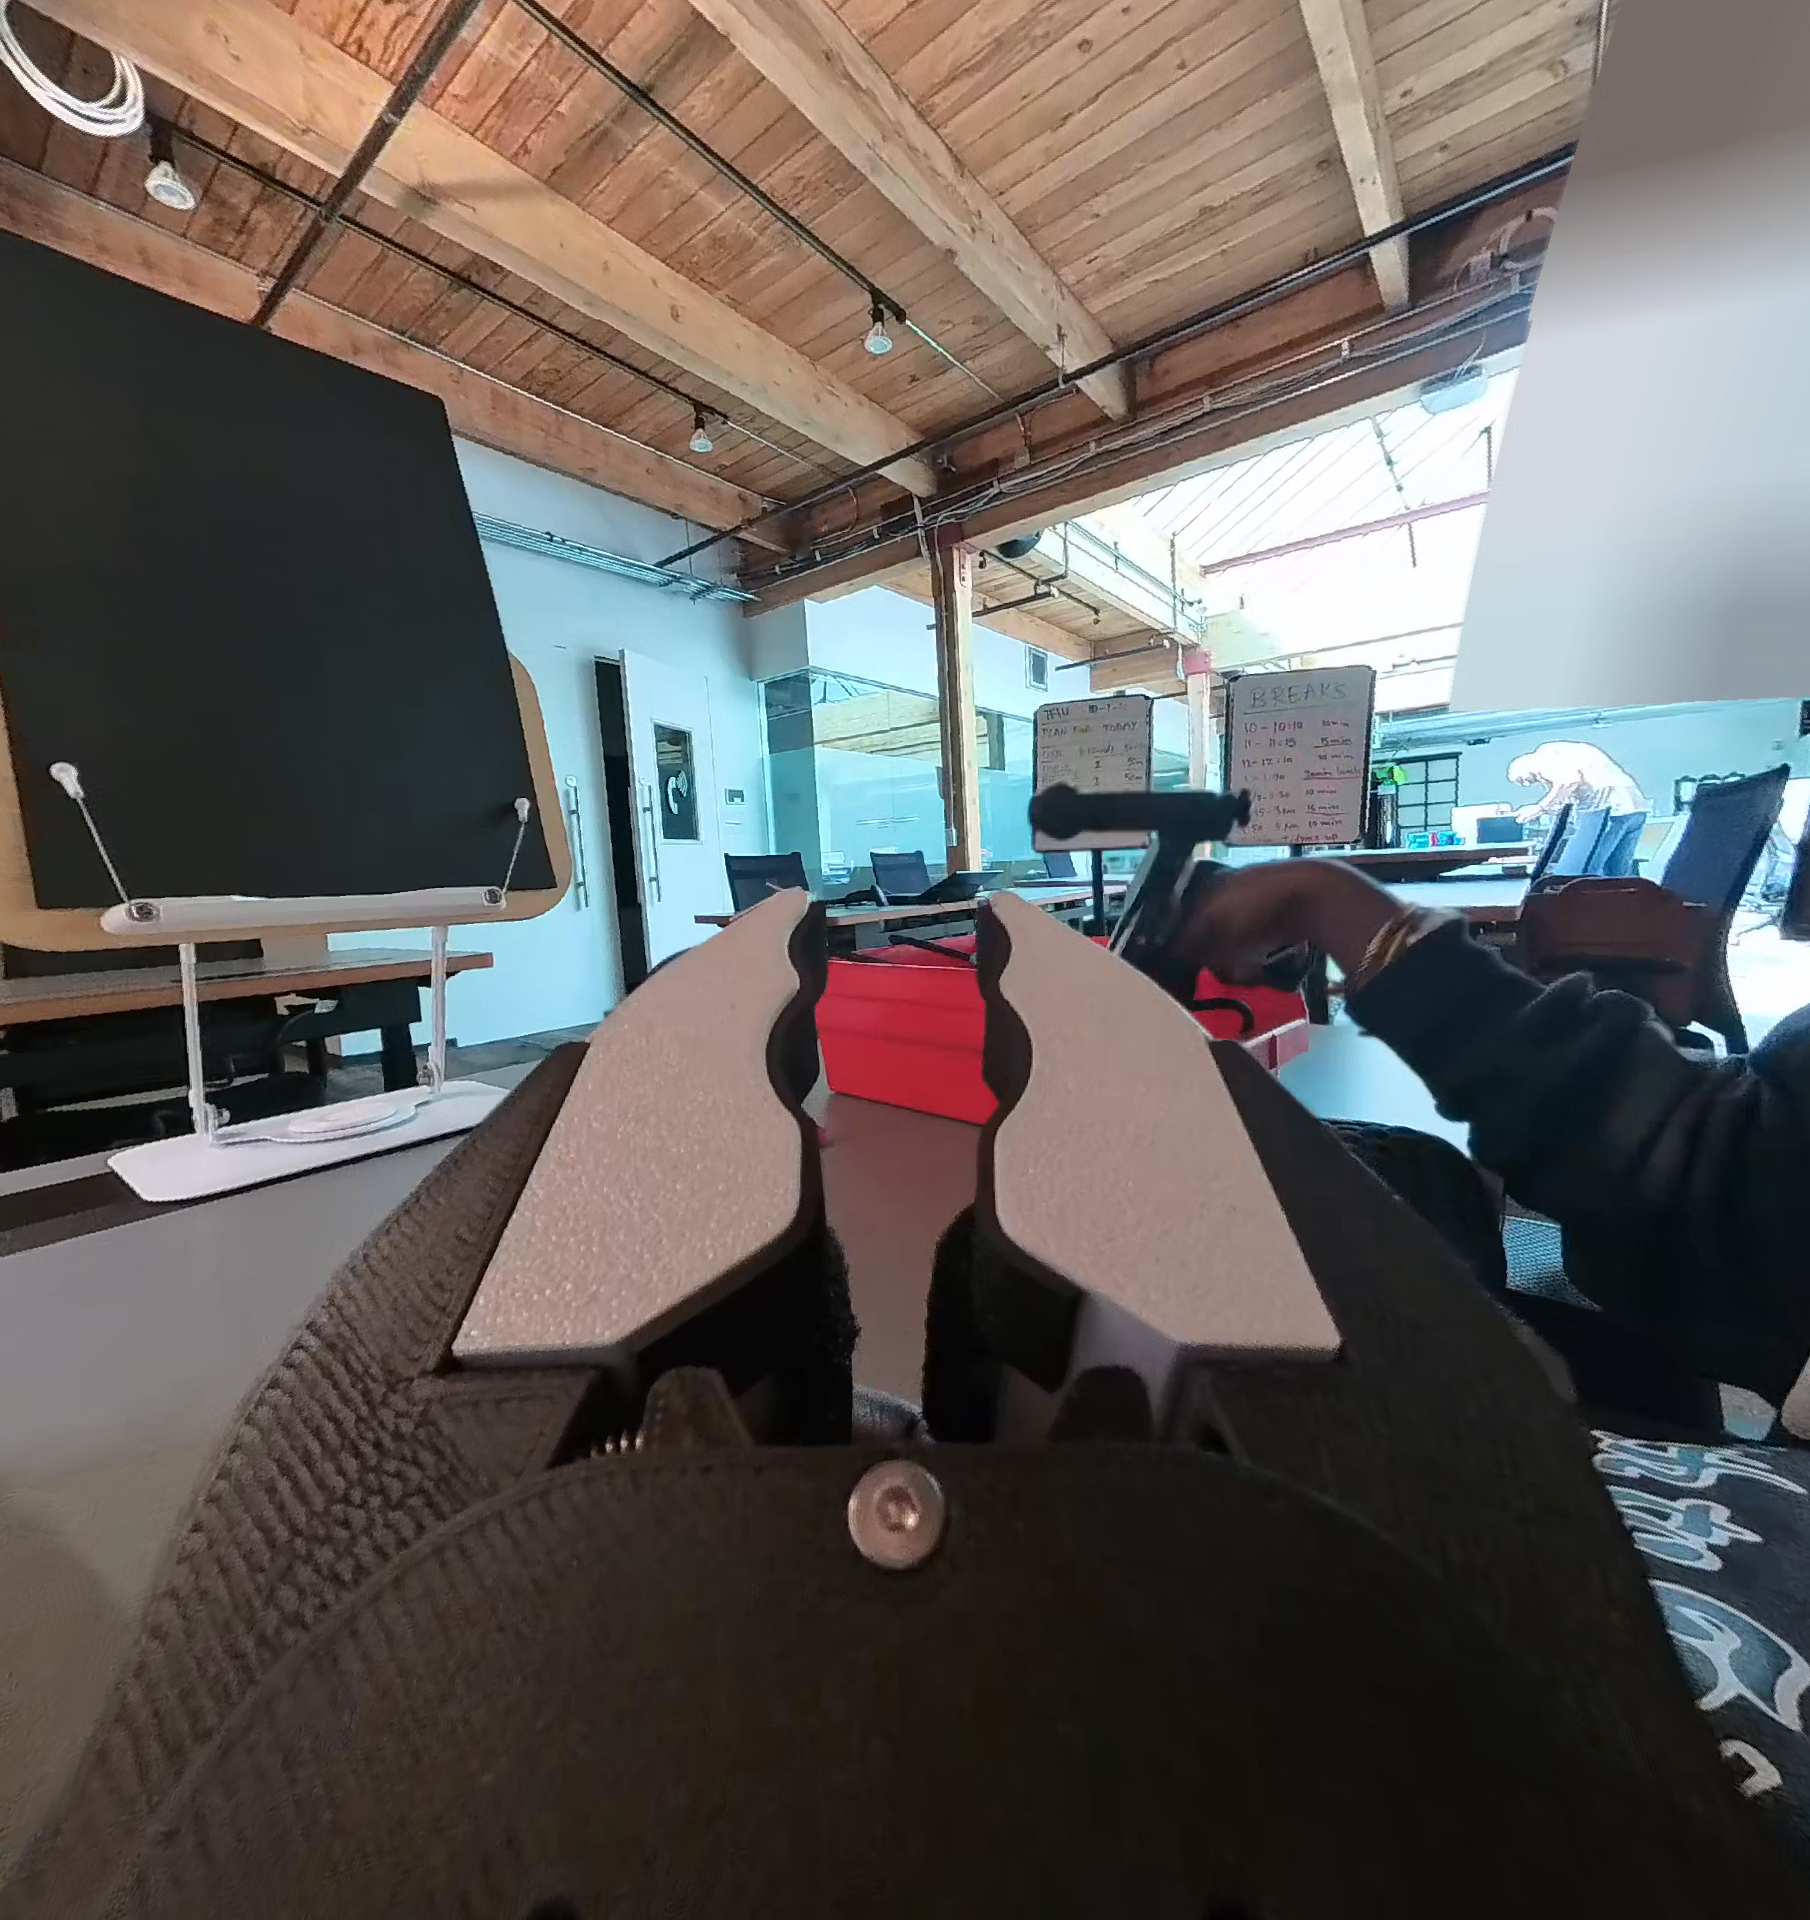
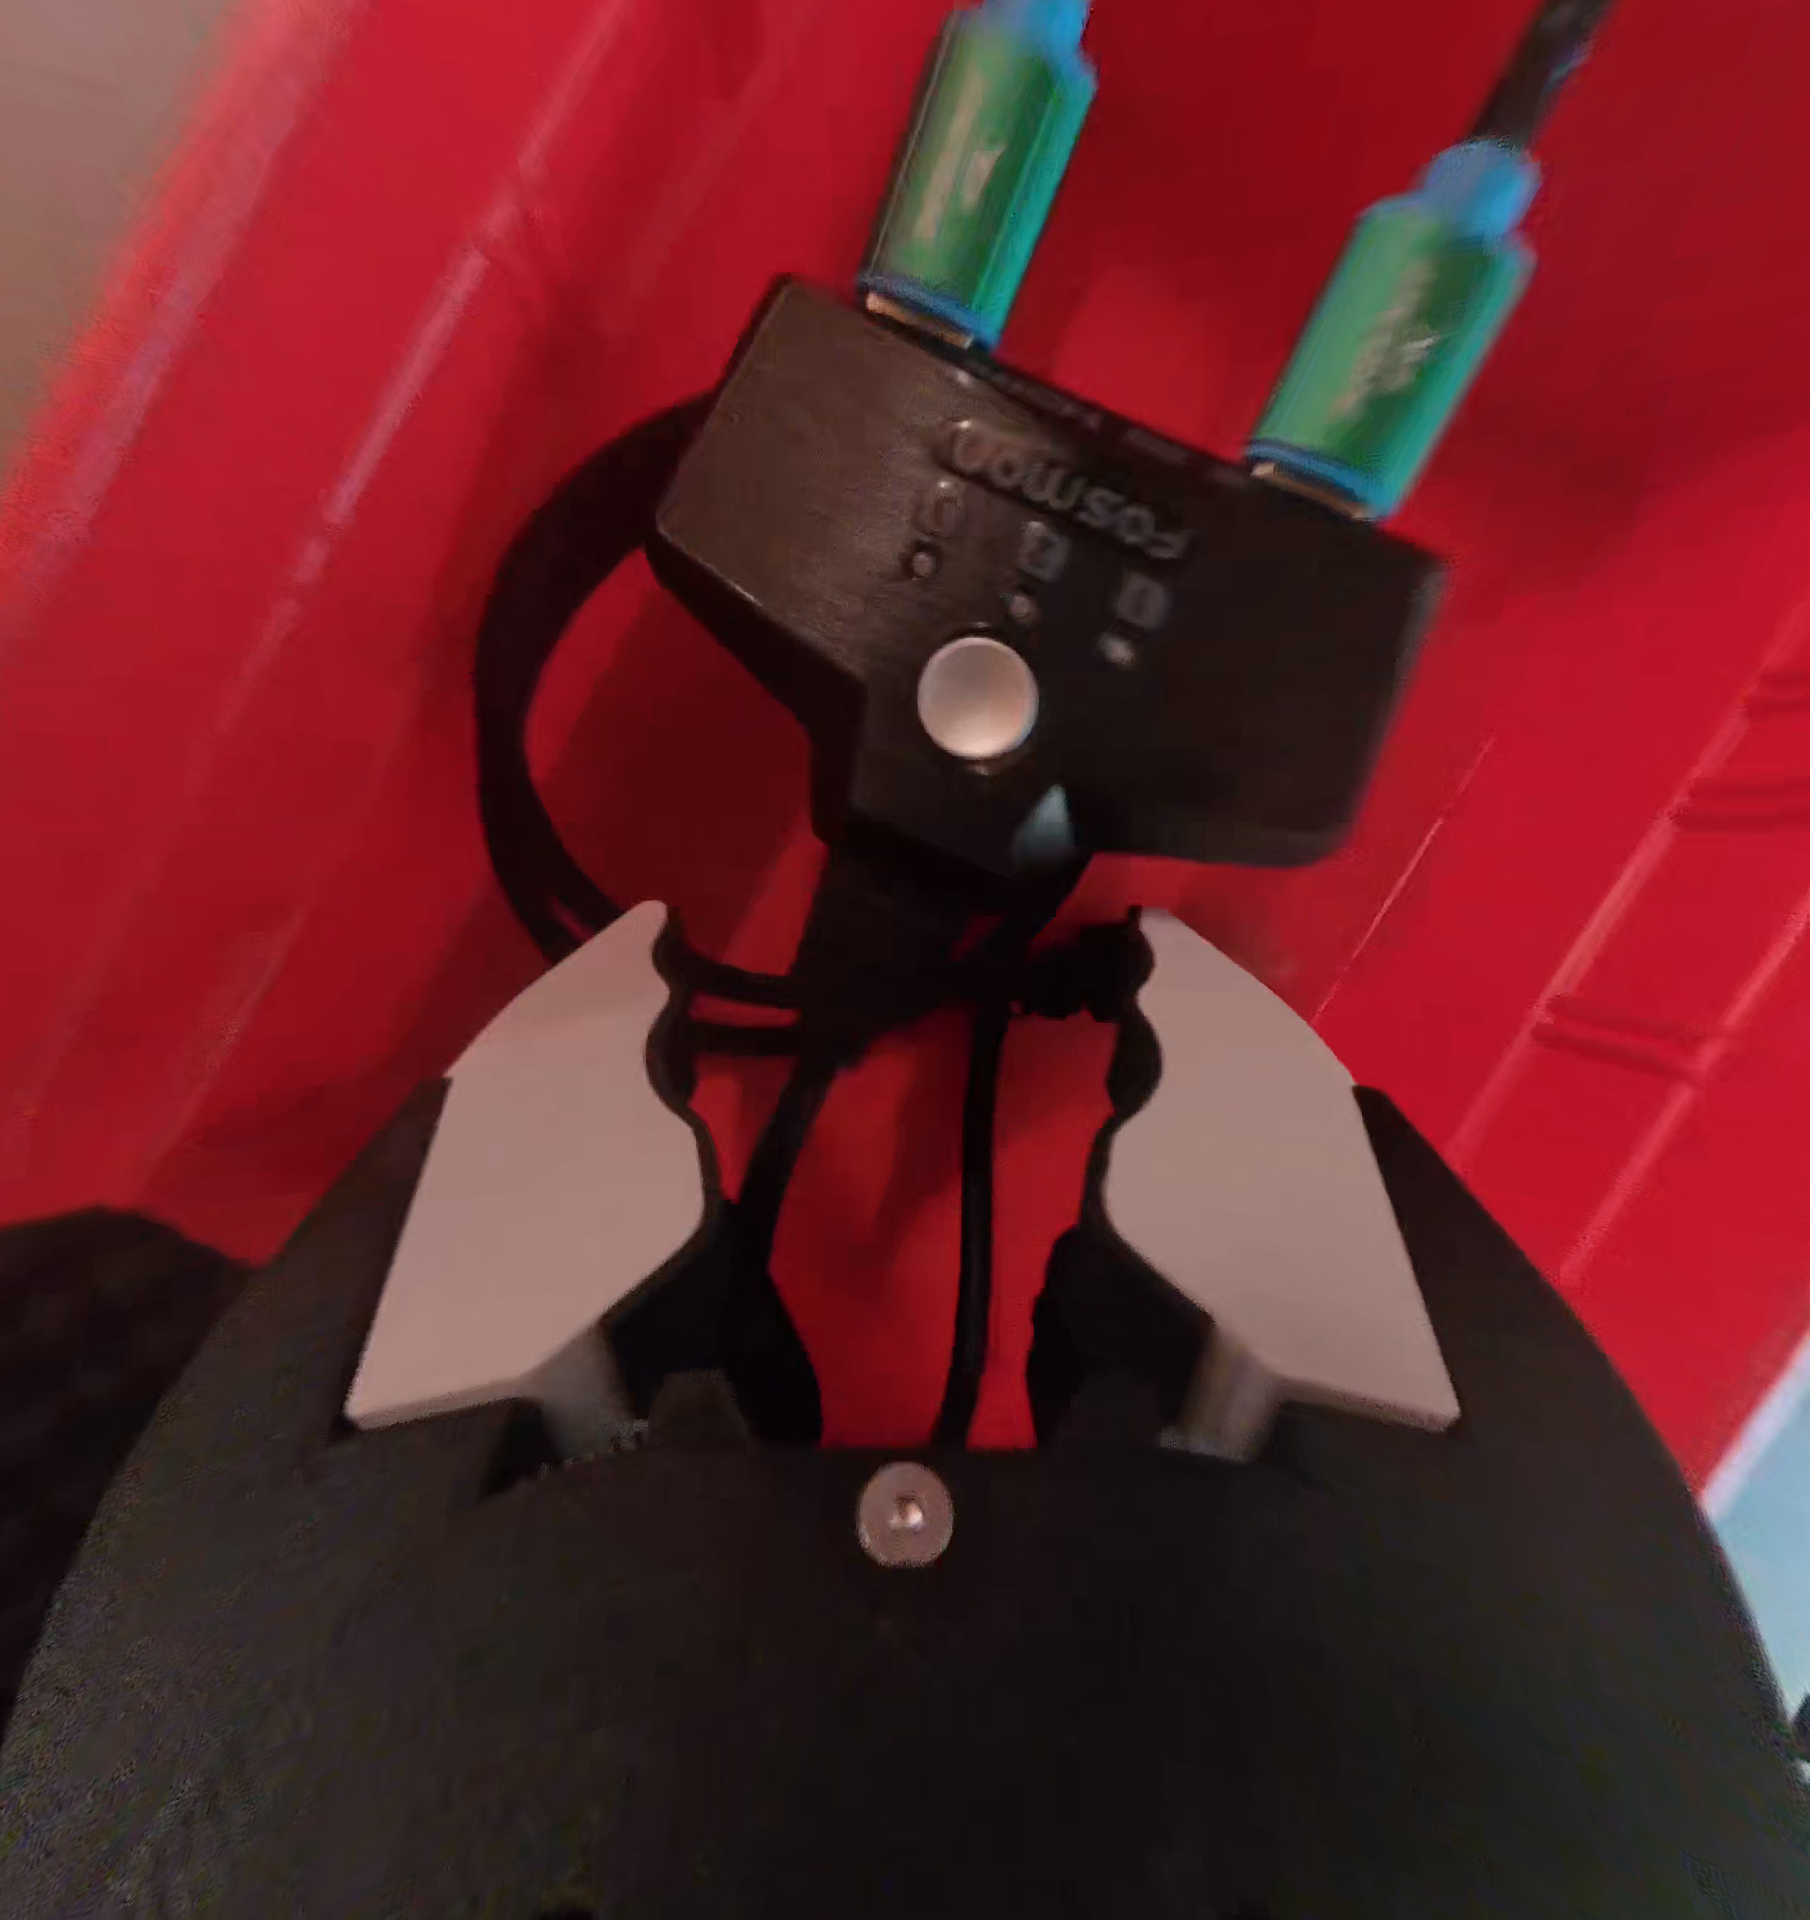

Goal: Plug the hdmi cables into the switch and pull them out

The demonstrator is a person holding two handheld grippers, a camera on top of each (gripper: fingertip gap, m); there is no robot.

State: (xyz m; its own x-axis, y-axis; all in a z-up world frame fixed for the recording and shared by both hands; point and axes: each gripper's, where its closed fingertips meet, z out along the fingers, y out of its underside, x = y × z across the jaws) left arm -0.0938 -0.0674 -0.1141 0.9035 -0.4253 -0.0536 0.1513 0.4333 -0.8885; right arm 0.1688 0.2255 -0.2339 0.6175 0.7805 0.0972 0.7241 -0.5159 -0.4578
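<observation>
In the right wrist view a black HDMI switch with a silver button lies in a red box. Two green HDMI plugs sit in its far ports. My right gripper is open just short of the switch's near end. The switch's own black coiled cable runs between the fingers, and the picture is motion-blurred. My left gripper is slightly open and empty. It hangs low over the grey table and points at the red box. A hand reaches over that box.
A black board on a white stand stands on the table at the left. A dark sleeve crosses the right side. Office chairs, desks and two whiteboards stand farther back, with a person at the far right.
</observation>
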